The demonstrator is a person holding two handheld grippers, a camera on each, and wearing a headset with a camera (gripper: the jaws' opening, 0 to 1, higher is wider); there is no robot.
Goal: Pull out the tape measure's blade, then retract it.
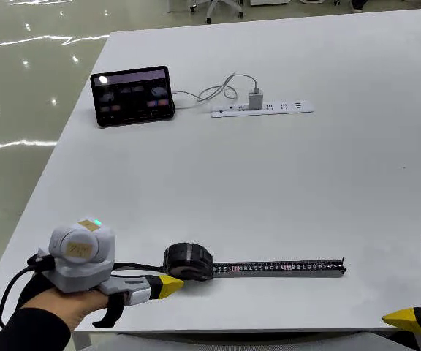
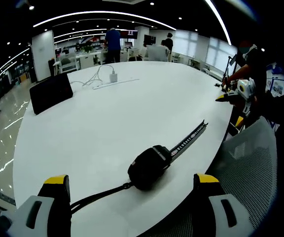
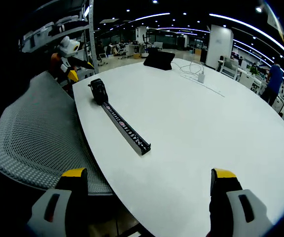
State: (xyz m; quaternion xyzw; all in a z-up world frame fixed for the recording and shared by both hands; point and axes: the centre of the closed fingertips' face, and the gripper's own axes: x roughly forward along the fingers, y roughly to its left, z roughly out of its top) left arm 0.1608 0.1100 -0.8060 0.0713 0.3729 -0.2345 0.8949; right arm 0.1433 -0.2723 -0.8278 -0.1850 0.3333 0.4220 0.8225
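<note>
The tape measure [image 1: 188, 262] was found just ahead of the left gripper [image 2: 132, 180], its blade [image 1: 280, 268] laid along the near edge of the tabletop [image 1: 269, 183] toward the right gripper [image 3: 149, 173]; both jaws were held wide.

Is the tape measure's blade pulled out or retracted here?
Out: the blade lies extended flat on the table from the black case.

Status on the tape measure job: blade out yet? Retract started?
Pull-out looks done: the blade lies extended on the table from the tape measure case. In hand: nothing; the left claw is open just behind the case, the right claw open, short of the blade's tip. Left: retracting the blade.
</note>
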